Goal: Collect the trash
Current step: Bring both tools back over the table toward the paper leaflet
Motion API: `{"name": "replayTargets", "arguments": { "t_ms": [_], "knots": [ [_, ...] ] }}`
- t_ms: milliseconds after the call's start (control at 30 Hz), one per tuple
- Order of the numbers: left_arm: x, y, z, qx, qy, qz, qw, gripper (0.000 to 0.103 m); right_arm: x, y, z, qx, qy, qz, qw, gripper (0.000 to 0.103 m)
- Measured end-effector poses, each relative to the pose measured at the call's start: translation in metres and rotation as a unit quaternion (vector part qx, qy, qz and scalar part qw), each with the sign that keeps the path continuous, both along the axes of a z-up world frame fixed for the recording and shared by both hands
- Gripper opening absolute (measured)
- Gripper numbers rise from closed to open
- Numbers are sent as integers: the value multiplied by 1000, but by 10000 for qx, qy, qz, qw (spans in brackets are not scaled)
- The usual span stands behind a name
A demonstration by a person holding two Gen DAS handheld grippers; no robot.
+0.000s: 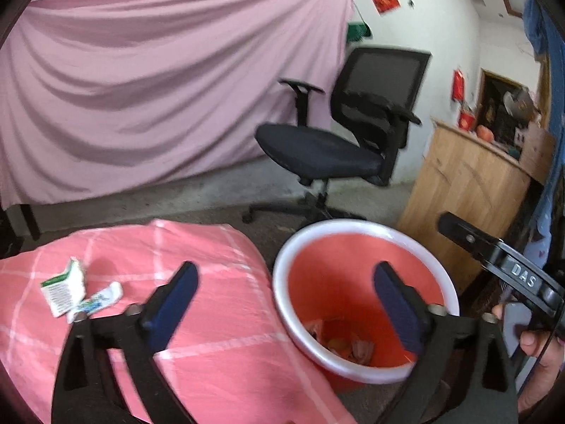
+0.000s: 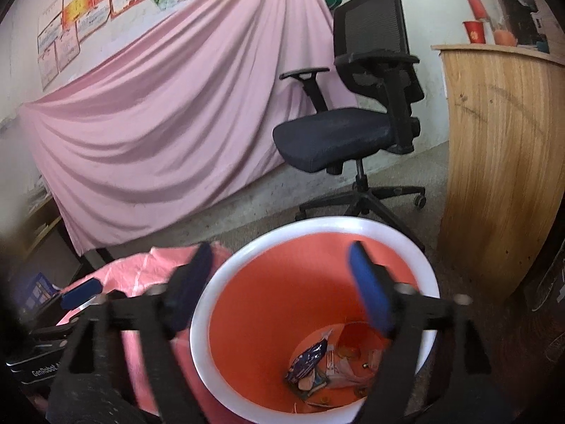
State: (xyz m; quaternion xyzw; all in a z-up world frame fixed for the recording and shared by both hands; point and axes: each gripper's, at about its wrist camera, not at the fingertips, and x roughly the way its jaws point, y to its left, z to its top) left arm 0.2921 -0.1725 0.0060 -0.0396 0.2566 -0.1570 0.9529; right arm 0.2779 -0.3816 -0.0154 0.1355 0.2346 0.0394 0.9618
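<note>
Pink checked tablecloth [image 1: 212,318] beside orange bin [image 1: 363,233]; office chair [image 1: 339,134] behind.

Orange bin [image 2: 254,318] with white rim, pink checked cloth [image 1: 212,247], black chair [image 1: 353,123].

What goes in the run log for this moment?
left gripper: open, empty | right gripper: open, over bin | toothpaste tube, carton: on tablecloth

An orange bin [image 2: 254,318] with a white rim stands upright on the floor, right against the edge of the pink checked cloth. At its bottom lies a heap of scraps [image 2: 328,367], a dark blue wrapper [image 2: 307,357] on top. On the cloth, a torn green-and-white carton [image 1: 63,288] lies flat, touching a crumpled white wrapper [image 1: 97,300].
</note>
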Motion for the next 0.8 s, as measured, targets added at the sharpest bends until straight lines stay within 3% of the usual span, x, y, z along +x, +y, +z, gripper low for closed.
{"name": "replayTargets", "arguments": {
  "t_ms": [133, 333, 567, 800],
  "knots": [
    [-12, 18, 10, -218, -428, 263, 9985, 101, -6, 3, 8, -60, -278, -59, 9996, 103],
    [-23, 41, 23, -356, -763, 568, 9948, 101, -15, 18, 24, -29, -814, 32, 9967, 103],
    [-37, 76, 36, -283, -1111, 979, 9886, 101, -25, 52, 45, -110, -1461, 265, 9888, 103],
    [-60, 119, 40, -135, -1538, 1542, 9759, 101, -29, 98, 59, -104, -1992, 623, 9779, 103]
  ]
}}
